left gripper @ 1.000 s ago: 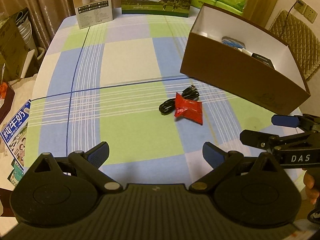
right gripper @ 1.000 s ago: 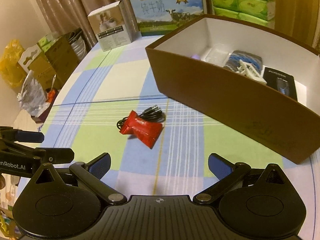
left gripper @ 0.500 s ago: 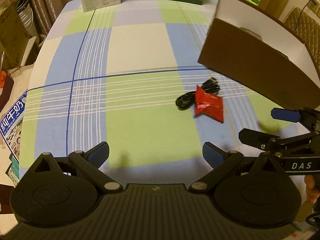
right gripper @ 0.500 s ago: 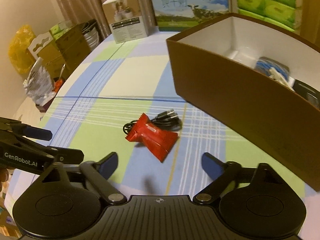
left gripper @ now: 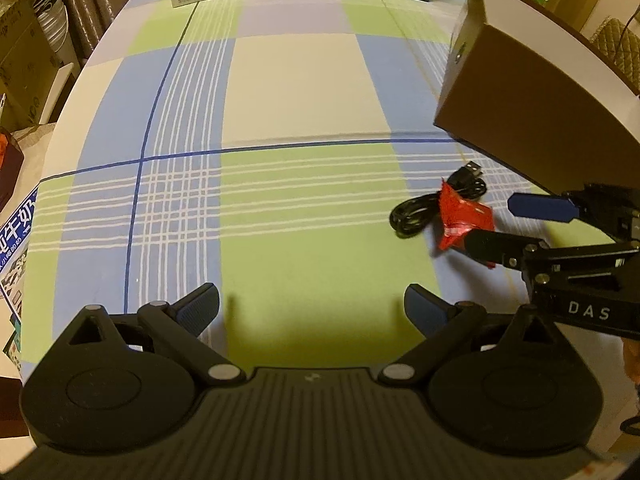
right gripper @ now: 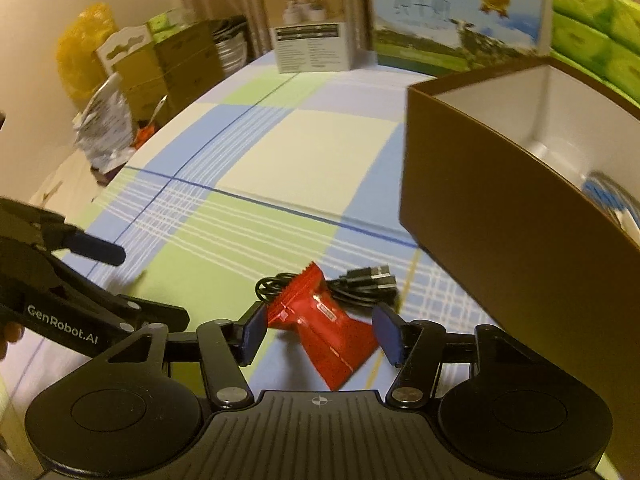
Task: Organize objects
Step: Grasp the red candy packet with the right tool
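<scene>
A red snack packet [right gripper: 326, 330] lies on the checked tablecloth [left gripper: 280, 208], partly on a coiled black USB cable [right gripper: 360, 280]. My right gripper [right gripper: 320, 334] is open, low over the table, with its fingers on either side of the packet, not closed on it. In the left wrist view the packet [left gripper: 464, 216] and cable [left gripper: 424, 204] lie at the right, with the right gripper [left gripper: 508, 222] around them. My left gripper [left gripper: 312, 308] is open and empty over the near table.
A brown cardboard box [right gripper: 500, 200] with a white inside stands right of the packet and holds a few items. A white product box [right gripper: 312, 32] and a milk carton box [right gripper: 456, 20] stand at the far edge. Clutter lies off the table's left side.
My right gripper has moved forward and down until its fingers straddle the red packet, and has narrowed somewhat. My left gripper has shifted left and lower, so the box and packet slid right in its view.
</scene>
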